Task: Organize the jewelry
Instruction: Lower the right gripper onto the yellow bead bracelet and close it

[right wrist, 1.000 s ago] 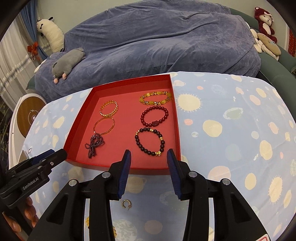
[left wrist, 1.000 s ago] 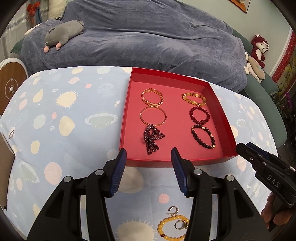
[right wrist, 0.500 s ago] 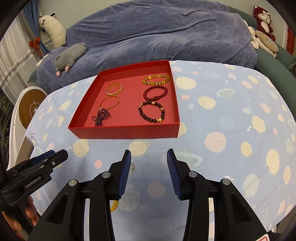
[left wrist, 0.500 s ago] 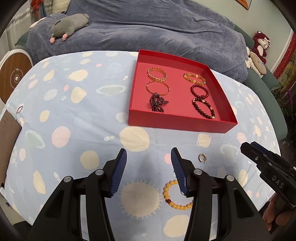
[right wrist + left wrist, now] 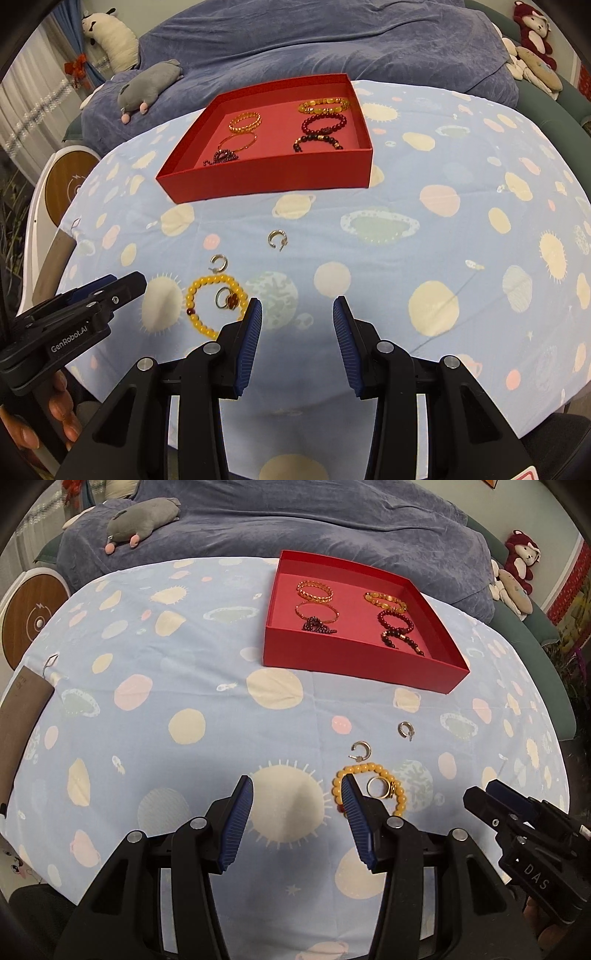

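Standing near the far edge of the table, on the pale blue tablecloth with planets and suns [image 5: 177, 686], the shallow red cardboard tray [image 5: 354, 666] holds six bracelets in two columns of three. In one column lie a gold twisted bangle [image 5: 314, 589], a thin gold bangle [image 5: 316, 612] and a dark garnet bead strand [image 5: 317, 624], bunched up against the near wall of the tray. In the other column lie an amber bead bracelet [image 5: 386, 601], a dark red bead bracelet [image 5: 394, 619] and a black bead bracelet with gold beads [image 5: 400, 639]. Four pieces are outside the tray, on the cloth toward the near edge of the table: a yellow bead bracelet with one red bead [image 5: 207, 308], a gold ring with a reddish stone [image 5: 226, 298] that lies inside the circle of this bracelet, and two silver open-hoop earrings [image 5: 219, 263] [image 5: 277, 238], apart from each other, between the bracelet and the tray. The left gripper [image 5: 297, 823] hovers over the near part of the cloth with its jaws wide apart and nothing between them; one blue pad [image 5: 356, 829] stands just beside the yellow bracelet in this view. The right gripper [image 5: 297, 341] is also spread wide and holds nothing.
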Action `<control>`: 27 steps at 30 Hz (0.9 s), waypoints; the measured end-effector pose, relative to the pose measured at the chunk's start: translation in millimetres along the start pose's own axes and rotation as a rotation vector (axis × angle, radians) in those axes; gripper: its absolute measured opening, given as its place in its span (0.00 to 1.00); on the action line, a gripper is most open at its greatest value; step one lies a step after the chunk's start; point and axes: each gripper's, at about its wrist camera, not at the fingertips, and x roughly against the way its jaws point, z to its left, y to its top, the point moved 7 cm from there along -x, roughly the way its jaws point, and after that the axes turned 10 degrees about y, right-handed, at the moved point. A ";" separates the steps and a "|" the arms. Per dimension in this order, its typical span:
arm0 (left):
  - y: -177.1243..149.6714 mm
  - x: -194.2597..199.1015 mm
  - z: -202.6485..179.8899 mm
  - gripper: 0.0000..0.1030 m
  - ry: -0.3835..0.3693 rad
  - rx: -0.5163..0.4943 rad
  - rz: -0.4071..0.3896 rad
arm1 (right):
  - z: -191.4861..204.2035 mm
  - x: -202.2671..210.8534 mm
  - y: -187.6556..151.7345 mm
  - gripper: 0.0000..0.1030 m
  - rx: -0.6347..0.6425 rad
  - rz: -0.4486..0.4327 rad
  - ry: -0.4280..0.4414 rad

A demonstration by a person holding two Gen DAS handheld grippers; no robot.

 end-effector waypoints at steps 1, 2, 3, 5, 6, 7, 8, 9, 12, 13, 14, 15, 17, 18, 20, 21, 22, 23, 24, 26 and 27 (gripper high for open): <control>-3.2 -0.1 0.9 0.46 0.006 -0.001 0.002 | 2.5 -1.7 -2.6 0.39 0.003 0.006 0.003; -6.1 0.2 2.1 0.46 0.011 -0.001 0.004 | 5.5 -4.0 -5.2 0.39 0.006 0.012 0.008; -8.5 0.4 3.4 0.46 0.012 0.001 0.006 | 8.8 -6.5 -6.9 0.39 0.010 0.018 0.012; -12.1 0.4 7.9 0.46 0.018 0.007 0.011 | 16.4 -12.3 -9.1 0.39 0.028 0.028 0.016; -13.7 0.4 10.6 0.46 0.020 0.012 0.013 | 20.1 -15.7 -9.5 0.39 0.036 0.032 0.019; -14.4 0.2 13.0 0.46 0.023 0.015 0.015 | 23.2 -19.4 -9.9 0.39 0.044 0.037 0.019; -15.3 -0.2 15.5 0.46 0.027 0.020 0.016 | 26.4 -23.1 -9.9 0.39 0.050 0.041 0.019; -15.6 -0.6 18.0 0.46 0.029 0.024 0.018 | 28.5 -26.2 -9.5 0.39 0.054 0.044 0.020; -16.3 -2.3 25.3 0.46 0.036 0.039 0.023 | 33.4 -36.2 -8.1 0.39 0.063 0.055 0.019; -16.6 -3.5 27.4 0.46 0.037 0.044 0.025 | 34.6 -39.4 -7.8 0.39 0.070 0.058 0.014; -16.7 -4.7 29.0 0.46 0.037 0.048 0.028 | 35.9 -42.6 -7.3 0.39 0.076 0.062 0.010; -16.7 -5.9 30.3 0.46 0.037 0.050 0.030 | 36.7 -45.7 -6.7 0.39 0.082 0.065 0.006; -16.7 -8.0 32.1 0.46 0.039 0.056 0.033 | 36.9 -52.3 -6.9 0.39 0.087 0.074 -0.003; -16.9 -9.2 32.4 0.46 0.038 0.059 0.036 | 36.2 -55.2 -7.3 0.39 0.088 0.080 -0.007; -17.2 -10.9 32.4 0.46 0.037 0.058 0.040 | 34.2 -59.2 -8.4 0.39 0.092 0.086 -0.017; -17.1 -11.6 32.2 0.46 0.039 0.055 0.040 | 32.3 -60.0 -9.5 0.39 0.094 0.089 -0.021; -16.7 -12.1 32.5 0.46 0.038 0.054 0.041 | 30.4 -60.0 -10.4 0.38 0.098 0.087 -0.026; -16.4 -12.6 32.4 0.46 0.037 0.055 0.042 | 28.6 -59.2 -10.9 0.33 0.106 0.082 -0.032; -16.2 -13.4 32.5 0.46 0.036 0.057 0.044 | 26.4 -58.3 -11.5 0.33 0.115 0.081 -0.040; -16.0 -14.9 32.1 0.46 0.034 0.060 0.048 | 21.1 -56.5 -11.9 0.29 0.127 0.080 -0.059; -16.0 -15.6 31.7 0.46 0.032 0.060 0.050 | 17.9 -55.3 -11.7 0.24 0.127 0.080 -0.063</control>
